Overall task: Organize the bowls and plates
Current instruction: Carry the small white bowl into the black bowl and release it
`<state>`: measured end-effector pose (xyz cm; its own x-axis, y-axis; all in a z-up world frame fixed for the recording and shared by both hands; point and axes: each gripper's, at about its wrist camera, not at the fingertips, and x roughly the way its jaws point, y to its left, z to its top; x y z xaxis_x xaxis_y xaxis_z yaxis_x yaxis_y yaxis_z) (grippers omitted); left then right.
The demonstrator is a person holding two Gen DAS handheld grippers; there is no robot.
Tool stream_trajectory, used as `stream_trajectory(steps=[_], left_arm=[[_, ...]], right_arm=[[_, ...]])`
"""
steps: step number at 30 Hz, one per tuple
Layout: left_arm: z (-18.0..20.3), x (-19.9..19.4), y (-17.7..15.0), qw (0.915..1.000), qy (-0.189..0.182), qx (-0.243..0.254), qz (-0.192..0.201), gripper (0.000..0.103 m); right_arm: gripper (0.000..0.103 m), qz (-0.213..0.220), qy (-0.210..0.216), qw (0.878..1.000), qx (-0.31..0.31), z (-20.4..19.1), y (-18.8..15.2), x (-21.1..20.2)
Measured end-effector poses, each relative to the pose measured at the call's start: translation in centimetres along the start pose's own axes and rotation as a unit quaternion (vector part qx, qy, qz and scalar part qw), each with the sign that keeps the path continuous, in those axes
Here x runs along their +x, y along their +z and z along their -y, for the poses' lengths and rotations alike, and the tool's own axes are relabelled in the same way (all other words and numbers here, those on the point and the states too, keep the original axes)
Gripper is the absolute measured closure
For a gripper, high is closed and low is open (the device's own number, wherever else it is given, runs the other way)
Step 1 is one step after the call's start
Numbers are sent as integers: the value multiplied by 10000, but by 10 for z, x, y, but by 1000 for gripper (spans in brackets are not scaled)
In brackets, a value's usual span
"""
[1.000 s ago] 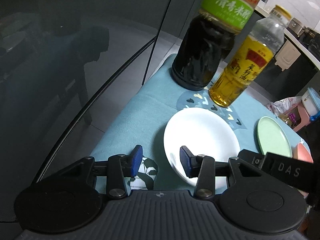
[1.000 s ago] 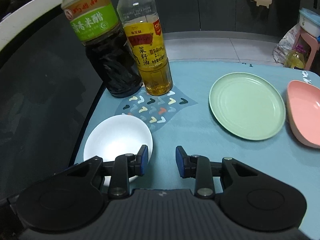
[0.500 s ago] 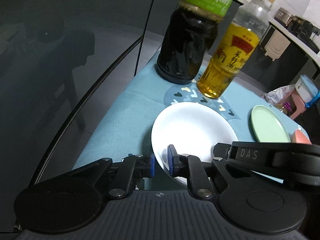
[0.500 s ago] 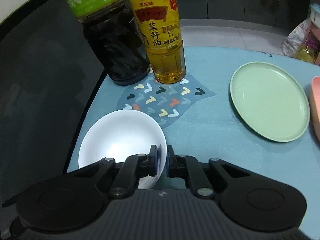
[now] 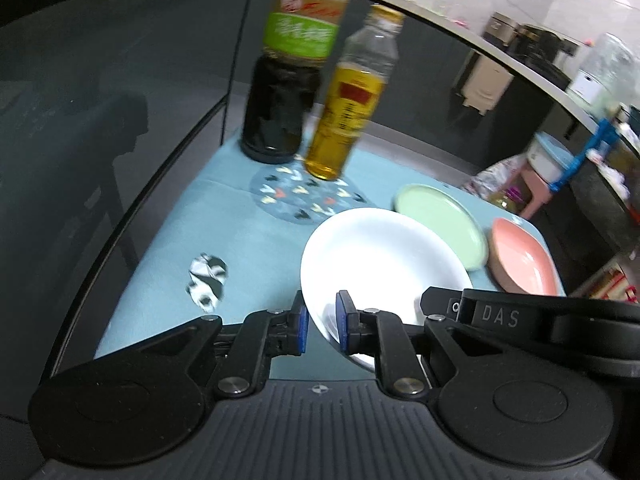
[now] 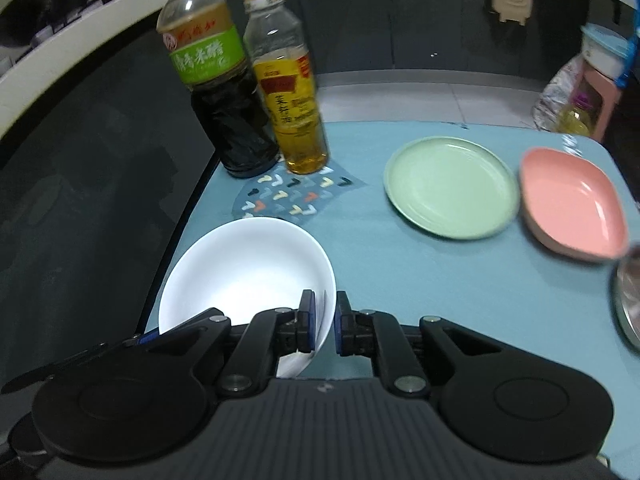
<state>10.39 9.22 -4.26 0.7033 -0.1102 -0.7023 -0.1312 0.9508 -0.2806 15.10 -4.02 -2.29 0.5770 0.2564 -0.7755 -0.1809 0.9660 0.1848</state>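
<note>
A white bowl [image 5: 376,256] [image 6: 248,268] hangs tilted a little above the blue tablecloth, held from both sides. My left gripper [image 5: 320,316] is shut on its near left rim. On the opposite rim my right gripper [image 6: 323,320] is shut as well, and its black body [image 5: 520,316] shows in the left wrist view. A pale green plate [image 5: 440,220] [image 6: 452,186] lies flat further right, partly hidden by the white bowl in the left wrist view. Beside it sits a pink squarish bowl [image 5: 524,260] [image 6: 572,204].
A dark vinegar bottle [image 6: 224,104] and a yellow oil bottle [image 6: 292,104] stand at the back by a patterned mat [image 6: 292,200]. A crumpled paper [image 5: 208,280] lies on the cloth at the left. A metal bowl's rim [image 6: 628,300] shows at the right edge.
Both grippers went from open to shut on the white bowl's rim. The bowl has come up off the cloth and moved right, toward the green plate.
</note>
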Motion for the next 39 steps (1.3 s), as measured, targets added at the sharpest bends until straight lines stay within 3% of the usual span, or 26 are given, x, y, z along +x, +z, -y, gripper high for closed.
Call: stream_trajectory(steps=[20,30,39], left_arm=[[54,-58,-87,9963,-206,776,-321,88],[61,-66,-117,9929,-307,965,-628,87],[60,-62,-125,9914,-314,1006,-778,87]], right_arm=[[90,84,73,9980,617,49,-99,-83],[88,15,60,9965,828,63,-141,-99],[88,-51,51,9959,900,68,-154,-97]])
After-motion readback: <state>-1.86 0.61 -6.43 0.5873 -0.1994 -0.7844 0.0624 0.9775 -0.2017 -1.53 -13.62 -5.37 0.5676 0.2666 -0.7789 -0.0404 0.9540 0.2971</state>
